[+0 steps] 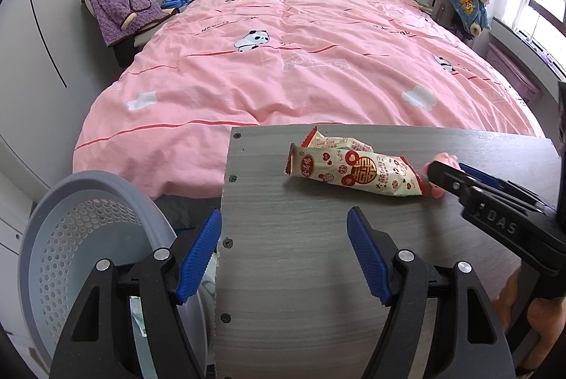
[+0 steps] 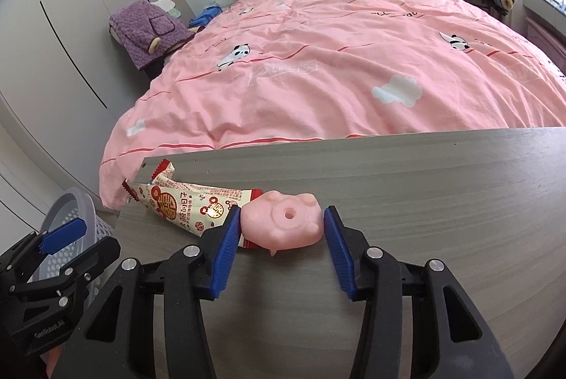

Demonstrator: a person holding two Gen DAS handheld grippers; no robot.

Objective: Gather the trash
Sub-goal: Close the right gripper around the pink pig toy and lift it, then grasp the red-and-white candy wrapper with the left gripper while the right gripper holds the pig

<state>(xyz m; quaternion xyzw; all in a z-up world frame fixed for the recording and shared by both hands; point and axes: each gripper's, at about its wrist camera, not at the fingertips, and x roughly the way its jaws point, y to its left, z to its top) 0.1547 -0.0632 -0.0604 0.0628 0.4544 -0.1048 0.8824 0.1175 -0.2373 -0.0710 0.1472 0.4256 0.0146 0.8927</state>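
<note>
A pink pig-shaped rubber toy [image 2: 283,223] lies on the grey wooden table [image 2: 442,195], resting on the end of a white and red snack wrapper [image 2: 187,205]. My right gripper [image 2: 283,210] stands around the toy: its left pad touches the toy's side and its right pad sits a sliver away. In the left wrist view the wrapper [image 1: 353,173] lies mid-table with a second, smaller wrapper [image 1: 336,142] behind it, and the right gripper [image 1: 442,175] reaches in from the right over the toy [image 1: 446,160]. My left gripper [image 1: 284,216] hovers open over the table's left edge, holding nothing.
A grey perforated plastic bin [image 1: 81,237] stands on the floor left of the table. A bed with a pink panda quilt [image 1: 300,60] fills the room beyond. A purple garment [image 1: 120,7] hangs on a chair at left, a blue one [image 1: 463,4] at right.
</note>
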